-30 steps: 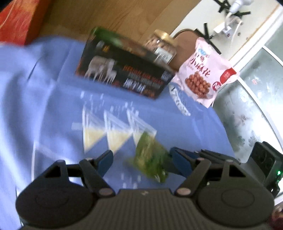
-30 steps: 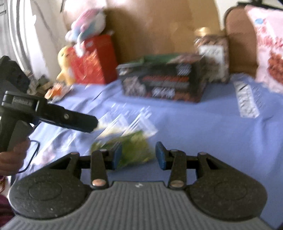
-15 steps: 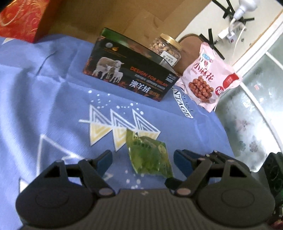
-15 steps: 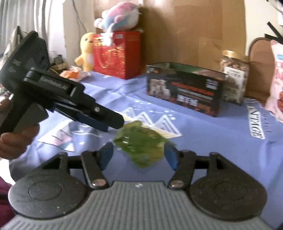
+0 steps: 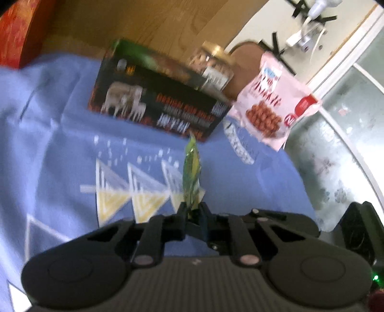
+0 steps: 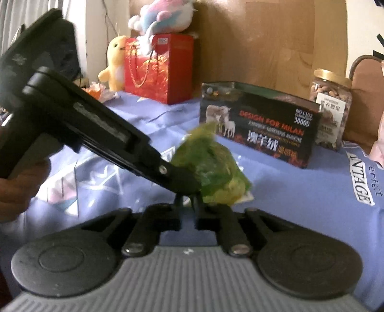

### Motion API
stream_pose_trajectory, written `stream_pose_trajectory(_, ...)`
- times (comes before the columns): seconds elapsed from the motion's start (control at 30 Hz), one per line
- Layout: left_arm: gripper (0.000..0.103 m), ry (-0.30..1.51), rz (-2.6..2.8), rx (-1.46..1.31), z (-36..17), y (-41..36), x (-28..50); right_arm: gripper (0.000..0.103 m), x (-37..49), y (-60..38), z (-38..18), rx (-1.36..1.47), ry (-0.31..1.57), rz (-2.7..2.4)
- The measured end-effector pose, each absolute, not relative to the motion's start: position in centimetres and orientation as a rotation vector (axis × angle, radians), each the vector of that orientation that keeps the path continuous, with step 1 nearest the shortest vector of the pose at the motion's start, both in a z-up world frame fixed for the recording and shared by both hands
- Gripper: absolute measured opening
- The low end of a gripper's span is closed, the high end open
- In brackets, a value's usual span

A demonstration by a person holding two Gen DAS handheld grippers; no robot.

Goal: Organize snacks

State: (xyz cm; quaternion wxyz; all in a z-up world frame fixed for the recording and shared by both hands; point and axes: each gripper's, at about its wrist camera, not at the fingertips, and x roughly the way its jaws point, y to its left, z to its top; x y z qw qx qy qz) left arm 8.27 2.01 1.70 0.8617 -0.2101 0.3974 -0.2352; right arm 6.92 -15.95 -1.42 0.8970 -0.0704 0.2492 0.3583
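Clearly both the left gripper (image 5: pixel 193 216) and right gripper (image 6: pixel 188 204) are clamped on one edge of the green snack packet (image 6: pixel 213 165), lifted above the blue cloth (image 6: pixel 300 192), so pulling apart could tear it

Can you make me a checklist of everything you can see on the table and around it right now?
Surface: blue cloth with triangle prints.
Job's things: green snack packet pinched and lifted off the cloth; pink peanut bag; nut jar; black box.
Clutter: red gift bag, yellow plush, pastel plush.
Grippers: left gripper shut on the packet; right gripper looks shut at the packet's edge, though whether it grips is unclear.
Cables: white plug and cord on the wall.
Surroundings: cardboard backing, frosted window.
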Motion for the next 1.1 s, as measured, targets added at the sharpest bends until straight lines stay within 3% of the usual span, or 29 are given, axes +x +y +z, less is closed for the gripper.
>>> stream_pose_trajectory(0.47, 0.011, 0.552, -0.49, -0.324, 11.1, 2.0, 14.9, 0.007, 13.0, -13.4, 5.0, -0.2, 0.182, 0.601)
stream_pose_trajectory(0.6, 0.012, 0.51, -0.443, -0.327, 11.4, 2.7, 18.8, 0.009, 17.0, -12.3, 5.9, -0.188, 0.169, 0.576)
stream_pose_trajectory(0.67, 0.021, 0.555, -0.385, -0.353, 10.2, 3.3, 21.0, 0.012, 19.1, -11.7, 5.2, -0.186, 0.221, 0.571)
stream_pose_trajectory(0.97, 0.028, 0.57, -0.235, -0.311, 7.8, 4.4, 19.8, 0.014, 17.8, -14.5, 3.5, -0.091, 0.283, 0.571)
stream_pose_trajectory(1.1, 0.042, 0.524, -0.187, -0.247, 8.4, 3.6, 16.9, 0.02, 16.0, -15.9, 3.0, -0.003, 0.32, 0.547)
